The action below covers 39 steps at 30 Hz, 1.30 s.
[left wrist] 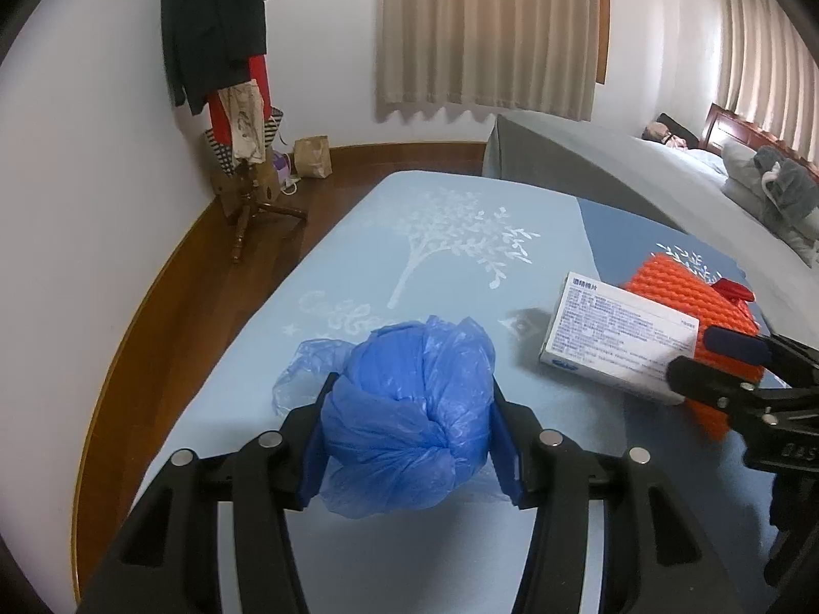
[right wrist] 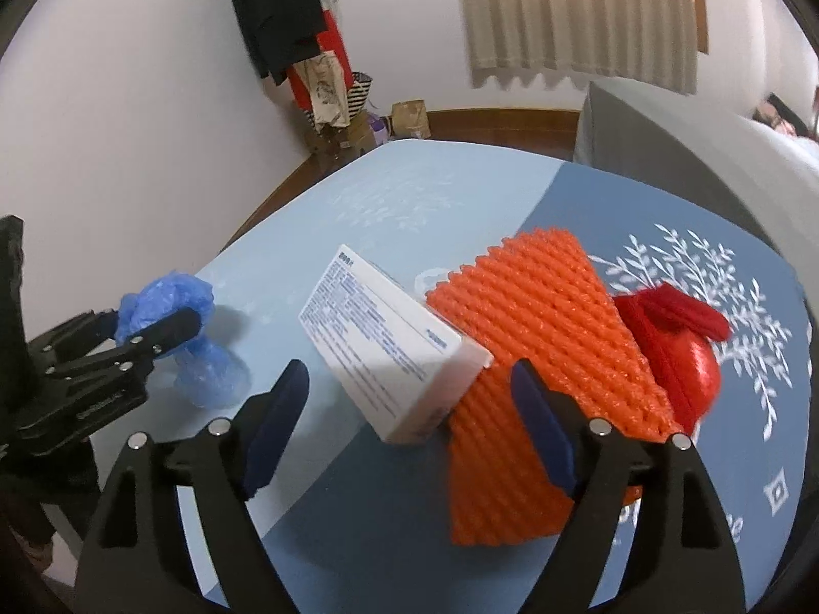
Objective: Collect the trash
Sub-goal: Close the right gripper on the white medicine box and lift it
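While the blue plastic bag (left wrist: 409,409) sits bunched on the near left of the blue cloth (left wrist: 435,235), the left gripper (left wrist: 409,409) pinches it; right of it, the right gripper (right wrist: 409,399) stands spread around a tilted white box (right wrist: 389,348) leaning on orange foam netting (right wrist: 542,358).

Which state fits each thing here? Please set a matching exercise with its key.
Things:
1. blue plastic bag
2. white box
3. orange foam net
4. red pouch

States:
A. lies flat under the box's far end
B. clamped between the left gripper's pads
C. tilted, between the open right gripper's pads
D. beside the net

Pairs: 1-B, 2-C, 3-A, 4-D
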Each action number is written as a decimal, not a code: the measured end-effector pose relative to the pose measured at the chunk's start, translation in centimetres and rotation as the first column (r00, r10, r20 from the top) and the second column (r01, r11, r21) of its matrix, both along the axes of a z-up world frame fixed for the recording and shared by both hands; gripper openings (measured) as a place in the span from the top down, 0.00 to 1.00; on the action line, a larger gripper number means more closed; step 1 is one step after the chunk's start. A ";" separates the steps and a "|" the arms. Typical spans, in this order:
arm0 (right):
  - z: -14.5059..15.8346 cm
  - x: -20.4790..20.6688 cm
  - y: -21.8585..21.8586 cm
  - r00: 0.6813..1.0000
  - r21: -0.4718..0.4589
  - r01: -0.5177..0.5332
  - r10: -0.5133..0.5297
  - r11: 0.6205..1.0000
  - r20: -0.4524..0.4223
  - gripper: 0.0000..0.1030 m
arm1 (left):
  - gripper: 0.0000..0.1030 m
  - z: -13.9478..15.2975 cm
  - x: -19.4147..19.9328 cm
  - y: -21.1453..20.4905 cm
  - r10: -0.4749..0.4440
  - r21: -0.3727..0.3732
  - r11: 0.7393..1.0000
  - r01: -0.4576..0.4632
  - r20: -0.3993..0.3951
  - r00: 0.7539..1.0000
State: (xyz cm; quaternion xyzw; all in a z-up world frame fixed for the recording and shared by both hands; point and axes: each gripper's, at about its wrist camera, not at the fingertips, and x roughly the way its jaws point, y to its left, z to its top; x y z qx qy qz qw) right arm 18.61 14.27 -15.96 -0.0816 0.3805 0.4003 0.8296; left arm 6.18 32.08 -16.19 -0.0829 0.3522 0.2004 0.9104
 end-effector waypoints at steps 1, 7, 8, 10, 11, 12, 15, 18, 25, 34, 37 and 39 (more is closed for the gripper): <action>-0.1 0.1 0.3 1.000 -0.007 -0.007 0.007 1.000 -0.002 0.23 | 0.49 0.0 0.0 0.1 0.003 0.001 1.000 -0.003 0.000 1.000; -0.3 -0.4 0.3 0.999 0.013 -0.034 0.034 0.999 -0.025 0.25 | 0.49 -0.2 -0.4 0.9 0.027 0.001 1.000 -0.027 -0.005 1.000; -0.3 -0.4 0.2 0.999 0.017 -0.031 0.032 0.999 -0.026 0.25 | 0.49 -0.2 -0.5 1.0 0.029 0.000 1.000 -0.029 -0.006 1.000; -0.1 -0.5 0.1 1.000 0.033 -0.019 0.020 0.999 -0.018 0.25 | 0.49 -0.3 -0.5 1.0 0.030 -0.001 1.000 -0.030 -0.006 1.000; 0.1 -0.4 0.2 1.000 0.038 -0.018 0.019 0.999 -0.018 0.25 | 0.49 -0.3 -0.5 1.0 0.029 -0.001 1.000 -0.029 -0.006 1.000; 0.2 -0.2 0.3 1.000 0.036 -0.017 0.018 0.999 -0.013 0.25 | 0.49 -0.3 -0.5 1.0 0.029 -0.001 1.000 -0.029 -0.006 1.000; 0.4 0.0 0.3 1.000 0.043 -0.018 0.019 0.999 -0.010 0.25 | 0.49 -0.2 -0.5 1.0 0.026 -0.003 1.000 -0.026 -0.004 1.000; 0.1 0.1 0.7 0.999 0.039 -0.032 0.033 0.999 -0.034 0.27 | 0.49 -0.2 -0.5 1.1 0.027 -0.005 1.000 -0.027 -0.001 1.000; -0.8 -1.9 0.4 0.993 0.039 -0.077 0.081 0.996 -0.091 0.31 | 0.49 -0.4 -0.5 1.5 0.038 -0.006 0.999 -0.038 -0.008 0.999; 1.0 -1.1 0.3 0.999 0.040 -0.045 0.046 0.998 -0.013 0.25 | 0.49 -0.5 -0.7 1.7 0.045 -0.012 0.999 -0.046 -0.014 0.999; 0.4 -0.2 0.8 0.996 0.043 -0.065 0.067 0.997 -0.055 0.23 | 0.49 -0.5 -0.5 1.6 0.041 -0.013 0.999 -0.042 -0.011 0.999; 0.3 -0.1 1.0 0.994 0.043 -0.078 0.081 0.996 -0.068 0.23 | 0.49 -0.5 -0.5 1.6 0.039 -0.011 0.999 -0.039 -0.009 0.999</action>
